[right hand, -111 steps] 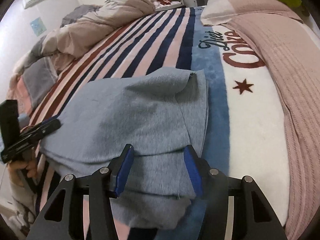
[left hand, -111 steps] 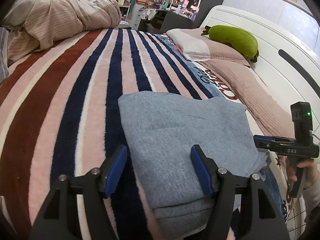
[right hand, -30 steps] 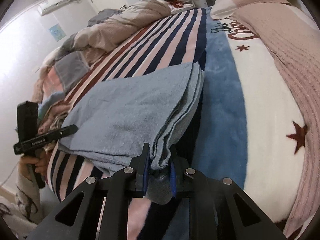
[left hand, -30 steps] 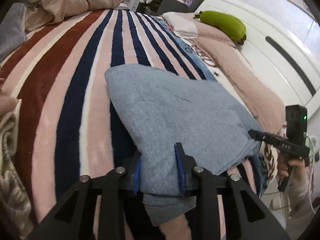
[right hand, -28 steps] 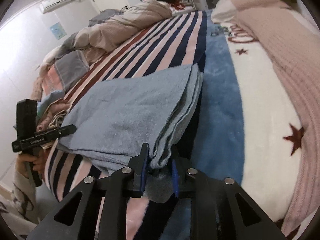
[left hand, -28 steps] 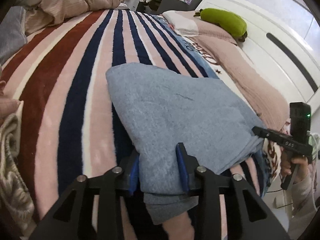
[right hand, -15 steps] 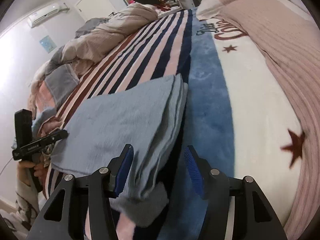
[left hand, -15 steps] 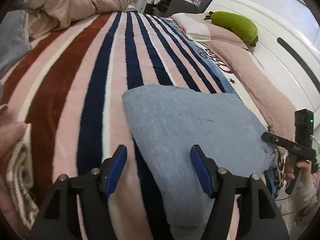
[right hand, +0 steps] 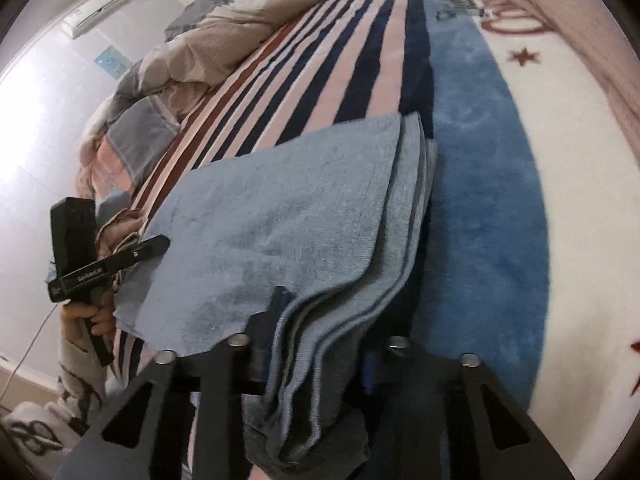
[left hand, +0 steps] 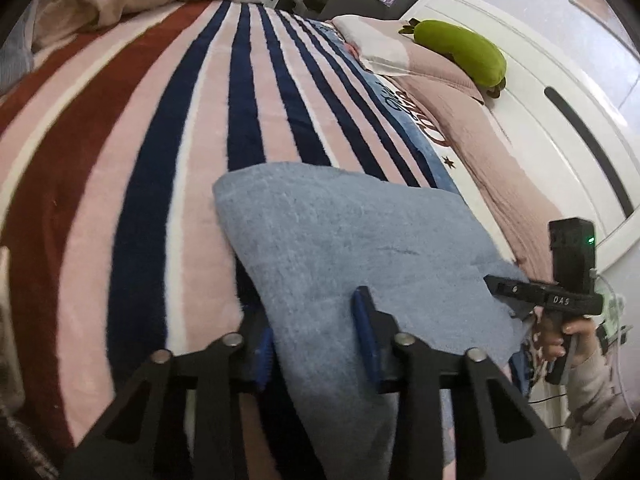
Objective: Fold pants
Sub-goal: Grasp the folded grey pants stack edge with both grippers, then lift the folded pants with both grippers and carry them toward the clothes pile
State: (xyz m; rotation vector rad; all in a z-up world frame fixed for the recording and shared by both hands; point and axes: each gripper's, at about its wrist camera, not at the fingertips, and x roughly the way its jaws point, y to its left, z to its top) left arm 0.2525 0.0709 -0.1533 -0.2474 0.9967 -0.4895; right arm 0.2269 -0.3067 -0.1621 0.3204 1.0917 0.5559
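1. Half a sec ago both sets of tongs were spread wide over the cloth; now our left gripper [left hand: 318,340] has closed in on the near-left edge of the blue-grey pants [left hand: 352,240], blue pads on either side of the stack w/ fabric between them – pinching it.
2. Right gripper [right hand: 324,344] same story: jaws drawn in around the layered near-right edge of the pants [right hand: 280,224], gripping the folds.
3. We read this as a re-grab of the near end, prob. for one more fold or a shift; the bundle already looks folded several layers deep.
4. Pants lie on the striped blanket [left hand: 132,152], near edge of the bed, roughly btw the two grippers.
5. Long axis runs left–right across the near edge; the stacked open edges face right, toward the blue band [right hand: 492,184].
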